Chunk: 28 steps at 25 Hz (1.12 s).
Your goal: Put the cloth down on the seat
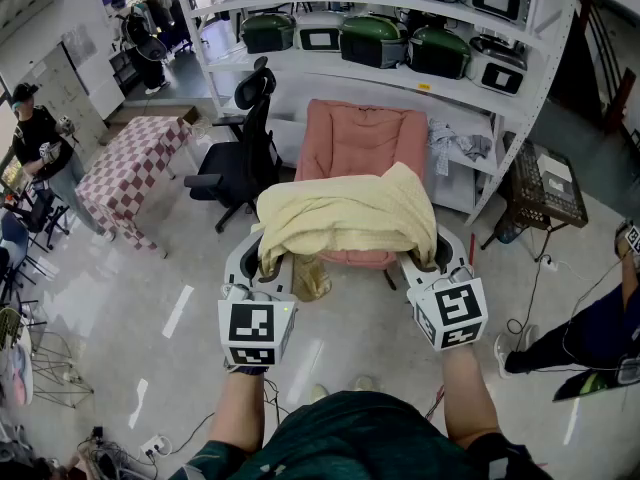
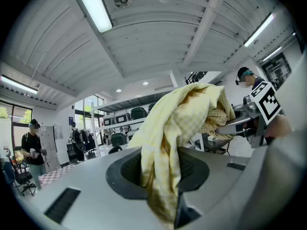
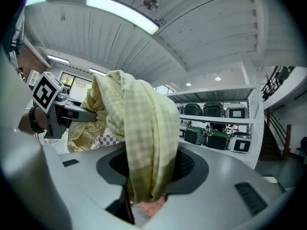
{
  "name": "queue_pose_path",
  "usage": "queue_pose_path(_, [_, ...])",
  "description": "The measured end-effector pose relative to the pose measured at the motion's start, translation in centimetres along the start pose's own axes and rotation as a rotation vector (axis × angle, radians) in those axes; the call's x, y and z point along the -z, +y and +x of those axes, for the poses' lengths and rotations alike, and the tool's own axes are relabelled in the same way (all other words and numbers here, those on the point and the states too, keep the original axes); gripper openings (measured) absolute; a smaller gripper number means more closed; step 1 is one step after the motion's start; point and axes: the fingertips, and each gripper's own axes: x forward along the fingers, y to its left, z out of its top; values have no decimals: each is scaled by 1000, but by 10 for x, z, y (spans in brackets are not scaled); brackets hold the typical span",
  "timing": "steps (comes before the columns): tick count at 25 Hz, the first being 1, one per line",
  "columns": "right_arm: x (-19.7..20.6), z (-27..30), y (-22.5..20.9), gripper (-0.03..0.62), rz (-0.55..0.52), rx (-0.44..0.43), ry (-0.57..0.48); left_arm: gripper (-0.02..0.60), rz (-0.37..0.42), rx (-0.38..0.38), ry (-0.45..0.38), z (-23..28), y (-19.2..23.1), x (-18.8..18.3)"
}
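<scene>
Holding the cloth (image 1: pixel 345 213) slung between both tongs, in the air before the pink seat (image 1: pixel 362 133) | left gripper (image 1: pixel 262 256) clamped on one bunched end, right gripper (image 1: pixel 438 253) on the other | risk, I judge: uneven release lets it slide to the floor (image 1: pixel 330 358) | cloth pale yellow, fine-checked, limp; seat padded, quilted.

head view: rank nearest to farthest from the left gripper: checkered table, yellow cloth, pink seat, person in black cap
1. yellow cloth, held by the left gripper
2. pink seat, just ahead
3. checkered table, far left
4. person in black cap, beyond the table
</scene>
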Motion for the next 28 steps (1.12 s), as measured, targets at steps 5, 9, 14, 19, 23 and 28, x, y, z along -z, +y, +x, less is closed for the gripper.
queue_pose_path(5, [1,1,-7,172,3,-4,0,110,3,2,4,6,-5,-3])
queue_pose_path(9, [4,-1,-9,170,6,-7,-2,110,7,3,7,6,-9,-3])
queue_pose_path(14, [7,-2,-13,172,25,-15,-6,110,7,6,7,9,-15,-3])
queue_pose_path(19, [8,-3,-20,175,37,-19,-16,112,18,4,9,13,-19,-5])
queue_pose_path(23, [9,-3,-28,175,42,-25,-25,111,34,-4,13,17,-25,-8])
queue_pose_path(28, [13,-4,-40,175,45,-33,-33,112,41,-14,15,24,-35,-10])
